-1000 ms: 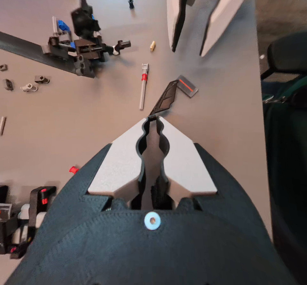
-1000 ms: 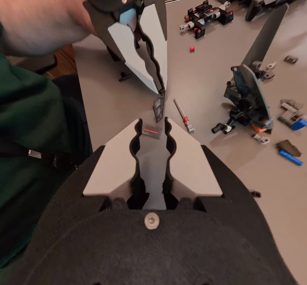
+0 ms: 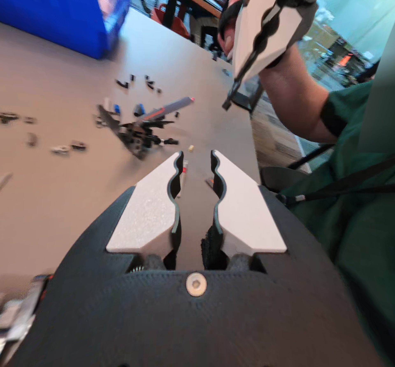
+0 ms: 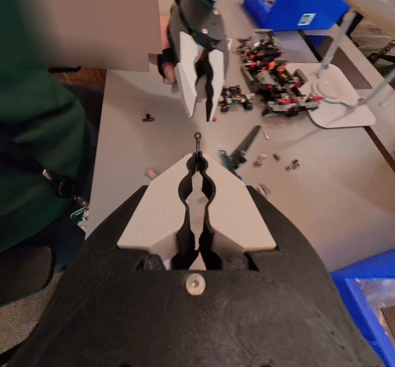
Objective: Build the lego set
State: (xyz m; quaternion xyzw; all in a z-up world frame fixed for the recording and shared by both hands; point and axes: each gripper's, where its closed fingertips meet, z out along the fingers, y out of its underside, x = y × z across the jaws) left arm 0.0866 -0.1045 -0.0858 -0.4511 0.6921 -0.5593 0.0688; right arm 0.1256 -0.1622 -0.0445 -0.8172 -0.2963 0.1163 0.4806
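Black plastic, thin as a blade, stands pinched between the tips of the right gripper (image 4: 196, 157), whose white fingers are pressed together on the lower end of a flat panel piece (image 4: 197, 145) held edge-on above the grey table (image 4: 128, 143), its round cross-holed end uppermost. Opposite it, the left gripper (image 3: 197, 153) hangs with its fingers spread and nothing between them. By the look of things, the build stands at a handover stage: one part is in the air, and the next move calls for turning it to meet the small dark sub-assembly (image 3: 141, 132) with its long grey beam, or for the free gripper to steady that assembly first. Motion blur in the left wrist view makes the assembly's connection points hard to read. Loose pins and connectors lie scattered around it, a larger, many-coloured chassis (image 4: 275, 78) sits farther along the table, and a blue parts bin (image 4: 299, 4) stands beyond.
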